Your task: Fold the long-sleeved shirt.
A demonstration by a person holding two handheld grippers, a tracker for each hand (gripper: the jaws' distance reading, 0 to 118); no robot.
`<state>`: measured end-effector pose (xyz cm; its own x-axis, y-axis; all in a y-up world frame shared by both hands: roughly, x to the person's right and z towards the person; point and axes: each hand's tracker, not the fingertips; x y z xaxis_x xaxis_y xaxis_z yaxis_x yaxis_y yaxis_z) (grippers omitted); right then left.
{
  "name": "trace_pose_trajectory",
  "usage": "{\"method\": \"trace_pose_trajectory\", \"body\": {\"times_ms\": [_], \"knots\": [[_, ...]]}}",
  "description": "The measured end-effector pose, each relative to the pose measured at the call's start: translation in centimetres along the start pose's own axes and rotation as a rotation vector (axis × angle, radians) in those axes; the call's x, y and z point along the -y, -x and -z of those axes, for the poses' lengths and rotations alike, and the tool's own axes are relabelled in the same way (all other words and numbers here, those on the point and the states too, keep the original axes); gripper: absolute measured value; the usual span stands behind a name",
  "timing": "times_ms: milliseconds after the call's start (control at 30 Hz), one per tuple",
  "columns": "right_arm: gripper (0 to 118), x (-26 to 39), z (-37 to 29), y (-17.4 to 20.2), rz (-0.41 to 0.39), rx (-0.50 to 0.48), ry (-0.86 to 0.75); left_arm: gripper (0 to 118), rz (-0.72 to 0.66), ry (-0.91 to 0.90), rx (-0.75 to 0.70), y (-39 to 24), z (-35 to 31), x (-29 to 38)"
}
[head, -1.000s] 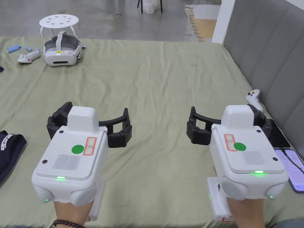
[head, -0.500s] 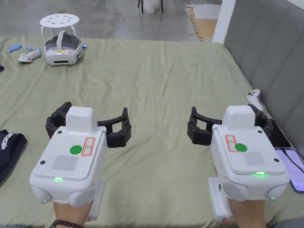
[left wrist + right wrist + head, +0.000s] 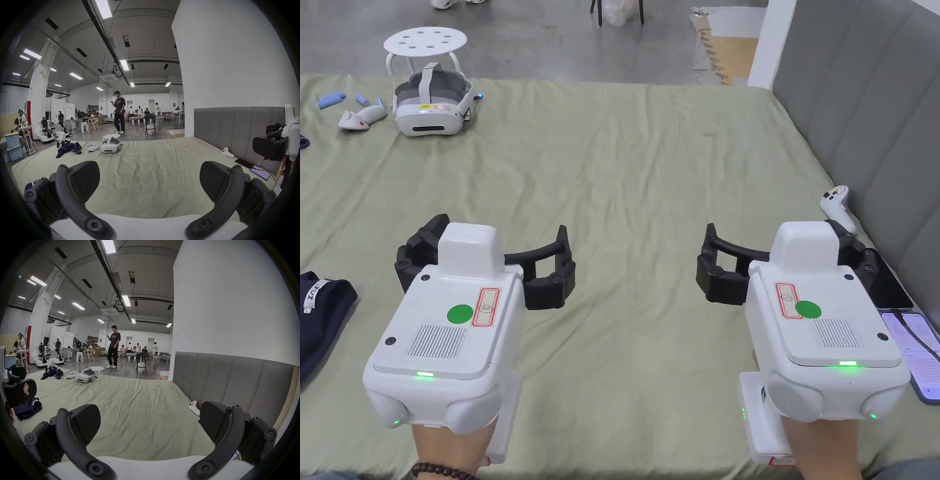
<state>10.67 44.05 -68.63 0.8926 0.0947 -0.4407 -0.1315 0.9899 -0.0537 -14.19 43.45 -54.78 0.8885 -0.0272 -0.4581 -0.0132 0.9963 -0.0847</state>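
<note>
A dark navy garment (image 3: pixel 319 319) lies bunched at the left edge of the green bed sheet (image 3: pixel 625 187), left of my left gripper (image 3: pixel 501 232); it also shows in the right gripper view (image 3: pixel 27 408). A second navy garment (image 3: pixel 69 148) lies crumpled at the far left corner of the bed. My left gripper (image 3: pixel 149 177) hovers over bare sheet, jaws wide apart with nothing between them. My right gripper (image 3: pixel 778 232) hovers level with it on the right, also open and empty (image 3: pixel 149 420). Each gripper also shows in the other's view: the right gripper (image 3: pixel 272 146) and the left gripper (image 3: pixel 17 391).
A white headset (image 3: pixel 431 109) and a controller (image 3: pixel 359 119) lie at the far left of the bed, with a white stool (image 3: pixel 425 44) behind. Another controller (image 3: pixel 836 206) and two phones (image 3: pixel 915 356) lie along the grey headboard (image 3: pixel 862 94). A person (image 3: pixel 119 113) walks on the floor beyond.
</note>
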Motion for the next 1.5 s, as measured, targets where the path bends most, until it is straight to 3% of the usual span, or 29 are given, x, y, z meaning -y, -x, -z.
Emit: {"method": "trace_pose_trajectory", "body": {"times_ms": [700,800,933,1033,1200,1367,1500], "knots": [[118,0.5,0.2,-0.2,-0.008,-0.006,0.003,111,-0.009,-0.005,-0.003,0.0,-0.1,0.3],[118,0.4,0.1,0.1,-0.005,0.028,-0.005,111,-0.009,-0.003,-0.001,0.0,-0.1,0.3],[118,0.3,-0.2,0.0,-0.020,-0.074,-0.018,111,-0.010,-0.002,0.001,0.1,-0.1,0.2],[118,-0.5,-0.3,0.6,-0.041,-0.058,0.020,111,-0.006,0.000,-0.003,0.1,-0.1,0.2],[118,-1.7,-0.3,0.9,0.092,-0.066,0.148,111,-0.012,-0.005,-0.016,0.2,-0.3,0.2],[118,-1.8,-0.4,1.6,0.042,0.010,0.113,111,-0.016,-0.008,-0.017,0.3,-0.4,0.0],[118,-1.7,-0.2,1.4,0.092,0.010,0.147,111,-0.018,-0.014,-0.022,0.3,-0.4,0.0]]}}
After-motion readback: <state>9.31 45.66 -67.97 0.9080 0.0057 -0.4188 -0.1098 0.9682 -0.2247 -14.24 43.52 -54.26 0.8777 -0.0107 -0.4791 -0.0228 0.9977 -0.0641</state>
